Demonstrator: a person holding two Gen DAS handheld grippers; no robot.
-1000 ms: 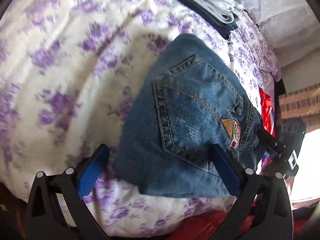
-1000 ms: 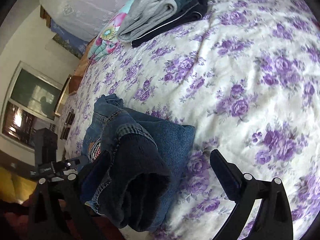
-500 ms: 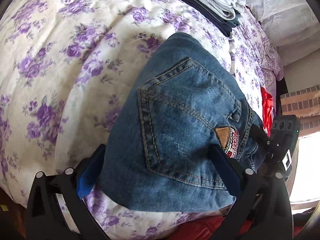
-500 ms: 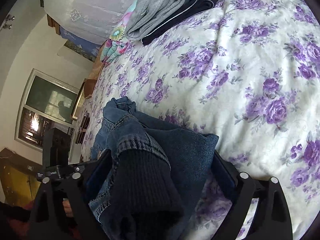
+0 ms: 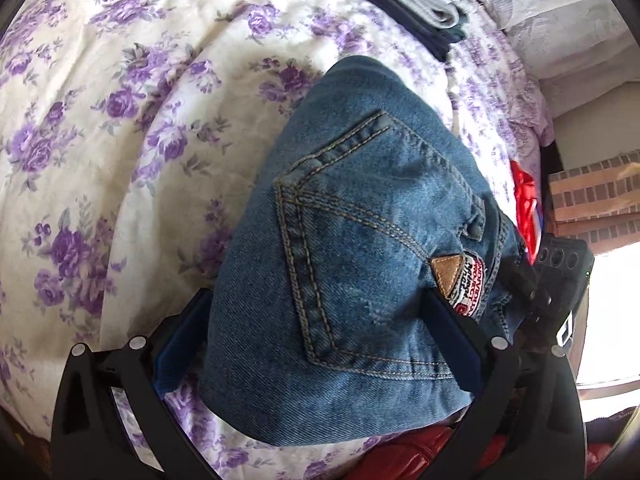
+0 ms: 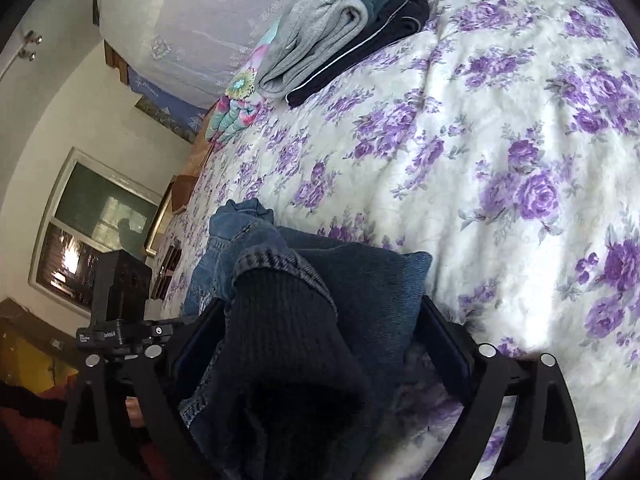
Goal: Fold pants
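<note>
The folded blue jeans [image 5: 360, 240] lie on the floral bedspread [image 5: 120, 120] near the bed's edge, back pocket and leather patch facing up. My left gripper [image 5: 316, 344] is open, its jaws straddling the near end of the jeans bundle. In the right wrist view the jeans [image 6: 360, 280] show their dark knit cuff [image 6: 288, 340] toward me. My right gripper [image 6: 316, 336] is open, its jaws on either side of that end. Whether the pads touch the denim I cannot tell.
A stack of folded grey and dark clothes [image 6: 344, 32] lies at the far side of the bed, also seen in the left wrist view [image 5: 420, 4]. White pillows [image 6: 192, 20] lie behind it. Red fabric [image 5: 524, 200] hangs beyond the bed edge.
Both grippers have moved forward around the jeans bundle, which now fills the space between each pair of jaws. The jeans look larger and closer in both views.
</note>
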